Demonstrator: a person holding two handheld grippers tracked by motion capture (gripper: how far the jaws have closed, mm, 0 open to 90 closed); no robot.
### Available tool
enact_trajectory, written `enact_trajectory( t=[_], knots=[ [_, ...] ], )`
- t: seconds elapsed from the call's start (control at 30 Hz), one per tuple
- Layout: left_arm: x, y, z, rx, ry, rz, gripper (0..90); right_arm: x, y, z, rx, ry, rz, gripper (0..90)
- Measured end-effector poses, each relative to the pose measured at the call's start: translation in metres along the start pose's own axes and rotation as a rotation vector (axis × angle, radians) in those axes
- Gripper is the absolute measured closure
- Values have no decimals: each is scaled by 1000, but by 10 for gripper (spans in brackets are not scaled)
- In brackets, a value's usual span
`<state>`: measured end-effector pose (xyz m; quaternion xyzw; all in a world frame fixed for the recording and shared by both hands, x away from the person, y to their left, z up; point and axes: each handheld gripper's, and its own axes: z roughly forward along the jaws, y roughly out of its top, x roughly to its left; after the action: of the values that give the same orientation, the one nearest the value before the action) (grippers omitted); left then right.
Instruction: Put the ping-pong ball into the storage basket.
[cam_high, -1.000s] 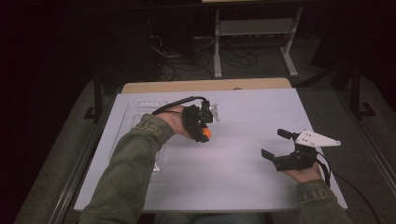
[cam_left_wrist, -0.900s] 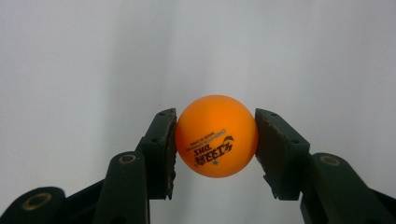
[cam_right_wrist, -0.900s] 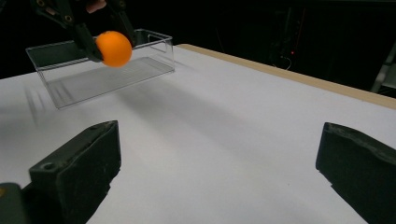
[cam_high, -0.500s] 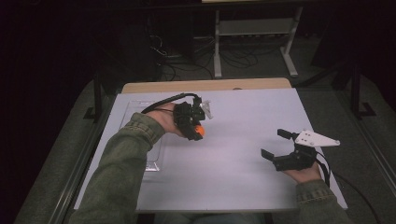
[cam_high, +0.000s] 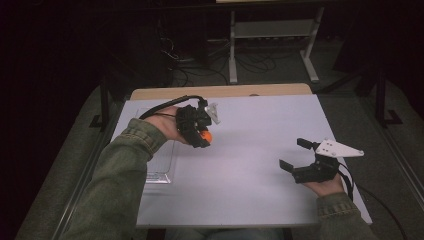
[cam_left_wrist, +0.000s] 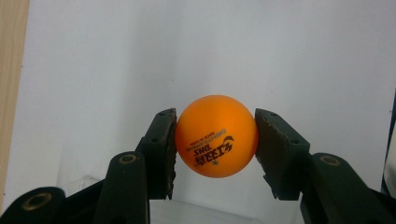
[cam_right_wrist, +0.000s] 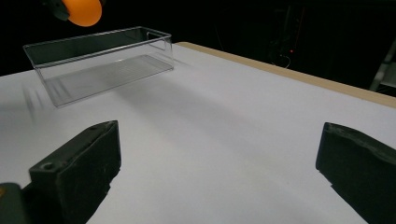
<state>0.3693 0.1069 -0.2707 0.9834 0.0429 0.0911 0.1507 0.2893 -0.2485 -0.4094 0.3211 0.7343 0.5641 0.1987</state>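
Broadly, your table (cam_high: 250, 200) is a pale sheet with a strip of wood showing along its far edge, and most of it lies bare: the whole middle and the far right are open between your two hands. At the left edge sits a clear plastic bin (cam_right_wrist: 100, 60), long and shallow, standing upright; in the high view your left sleeve (cam_high: 120, 175) crosses over it. Your left forearm reaches in from the near left, and the left gripper (cam_high: 200, 132) is held above the table just right of the bin, toward the far side. Its jaws are pinched on an orange ping-pong ball (cam_left_wrist: 216, 136), one pad touching each side, with the black print on the ball reading upside down in the left gripper view. Whether the ball is over the bin's rim or just beside it cannot be told. Your right hand (cam_high: 327, 185) rests low at the near right, well apart from the ball, with the right gripper (cam_high: 295, 152) pointing left across the table and its jaws spread wide on nothing.
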Motion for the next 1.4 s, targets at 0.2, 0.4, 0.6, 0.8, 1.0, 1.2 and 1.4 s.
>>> enact_trajectory(
  t=[0.2, 0.4, 0.6, 0.8, 1.0, 1.2, 1.4],
  knots=[
    [-2, -6, -7, -5, 10, -10, 506, 0, 0, 0, 0, 2, 1, 0],
    [-3, -13, -12, -2, 21, -19, 506, 1, 0, 0, -1, 5, 1, 0],
    [-3, -22, -17, 6, 34, -32, 506, 1, 0, 1, 2, 7, -1, 0],
    [-4, -30, -21, 13, 42, -41, 506, 1, 0, 2, 5, 8, -3, 0],
    [-4, -38, -26, 12, 58, -51, 506, 1, 0, 2, 5, 11, -4, 0],
    [-3, -46, -30, 25, 67, -59, 506, 1, 0, 2, 3, 8, -5, 0],
    [-2, -53, -32, 31, 76, -71, 506, 2, 0, 2, 4, 4, -3, 0]
  ],
)
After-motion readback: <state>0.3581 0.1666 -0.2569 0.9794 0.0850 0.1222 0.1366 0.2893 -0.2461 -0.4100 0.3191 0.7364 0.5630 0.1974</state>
